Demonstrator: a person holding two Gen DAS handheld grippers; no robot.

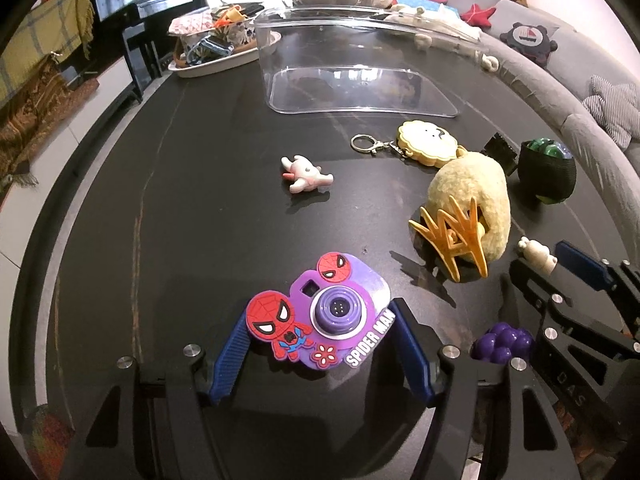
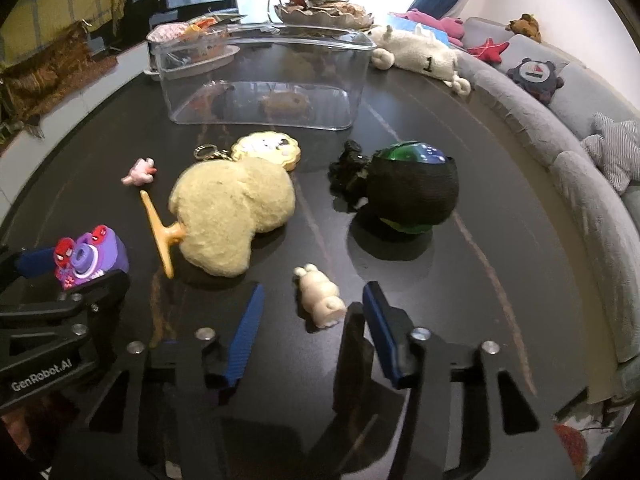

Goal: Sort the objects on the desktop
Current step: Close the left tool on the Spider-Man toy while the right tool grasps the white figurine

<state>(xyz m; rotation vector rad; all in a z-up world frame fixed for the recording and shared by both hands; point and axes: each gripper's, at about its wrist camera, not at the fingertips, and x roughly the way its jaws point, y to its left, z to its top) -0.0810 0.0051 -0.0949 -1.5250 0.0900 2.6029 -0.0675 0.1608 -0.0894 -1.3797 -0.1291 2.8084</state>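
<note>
Purple toy camera (image 1: pixel 340 312): sits on the dark table (image 1: pixel 200 200) between the blue pads of the left gripper (image 1: pixel 320 340), which looks pinched on its two sides.
Small cream figure (image 2: pixel 320 300): lies on the table between the fingers of the right gripper (image 2: pixel 312 304); a gap shows on both sides, so the fingers are spread around it and not yet gripping.
Clear plastic bin (image 1: pixel 356 60): stands at the far side of the table and looks empty; brown shapes seen through it seem to be reflections or things behind.
Progress: sorting appears barely begun, since nothing is in the bin.
Still loose: a yellow plush toy (image 2: pixel 232 216) with an orange clip (image 2: pixel 160 232), a biscuit-shaped keyring (image 2: pixel 268 150), a small pink figure (image 2: pixel 140 172) and a green ball in a black net (image 2: pixel 412 188).
Left view only: a bunch of purple toy grapes (image 1: pixel 502 342) beside the right gripper, and the camera's face.
Right view only: the gaps around the cream figure, and a white plush animal (image 2: pixel 416 56) behind the bin.
</note>
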